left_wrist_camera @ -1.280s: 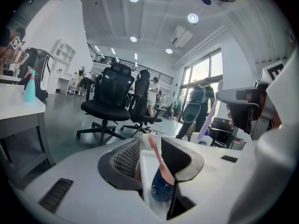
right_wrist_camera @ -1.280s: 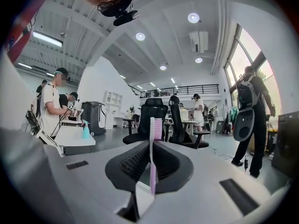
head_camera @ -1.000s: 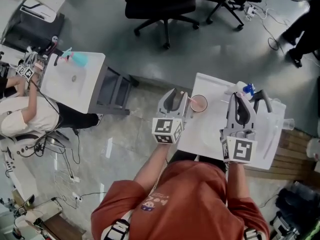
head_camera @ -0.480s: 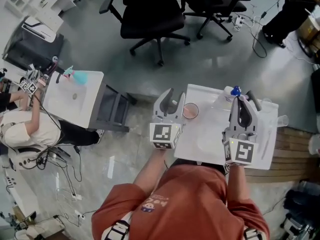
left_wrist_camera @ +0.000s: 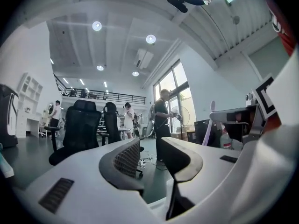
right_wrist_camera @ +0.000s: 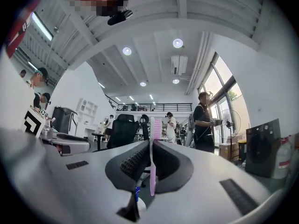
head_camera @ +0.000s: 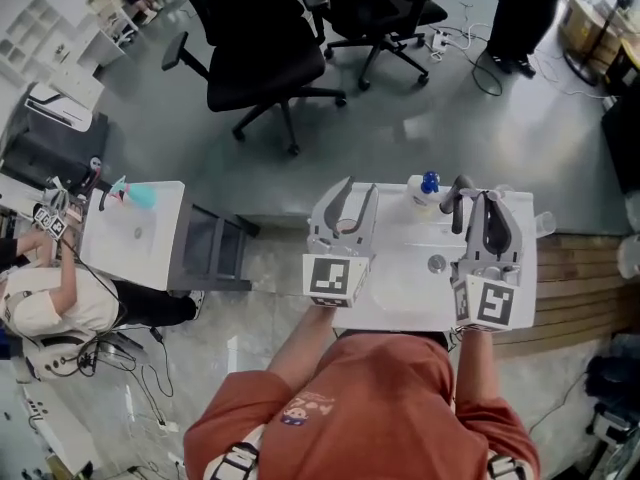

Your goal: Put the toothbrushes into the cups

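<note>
My right gripper (head_camera: 487, 213) is shut on a pink toothbrush (right_wrist_camera: 152, 157), which stands upright between the jaws with its bristle head (right_wrist_camera: 156, 125) above them. It is held level over the right side of the white sink top (head_camera: 400, 288). My left gripper (head_camera: 355, 196) is over the sink top's left edge; its jaws are closing, still apart, with nothing between them (left_wrist_camera: 149, 146). In the left gripper view the right gripper (left_wrist_camera: 236, 125) and the toothbrush's handle (left_wrist_camera: 209, 127) show at the right. No cup is clearly seen.
A blue-capped bottle (head_camera: 428, 183) and a dark faucet (head_camera: 455, 196) stand at the sink's back, with the drain (head_camera: 437, 263) in the basin. Black office chairs (head_camera: 260, 68) are beyond. A second sink stand (head_camera: 135, 233) is at the left, wooden decking (head_camera: 585, 278) at the right.
Both grippers have risen and moved over the sink. The pink cup seen beside the left gripper earlier no longer shows. The right gripper still holds the toothbrush.
</note>
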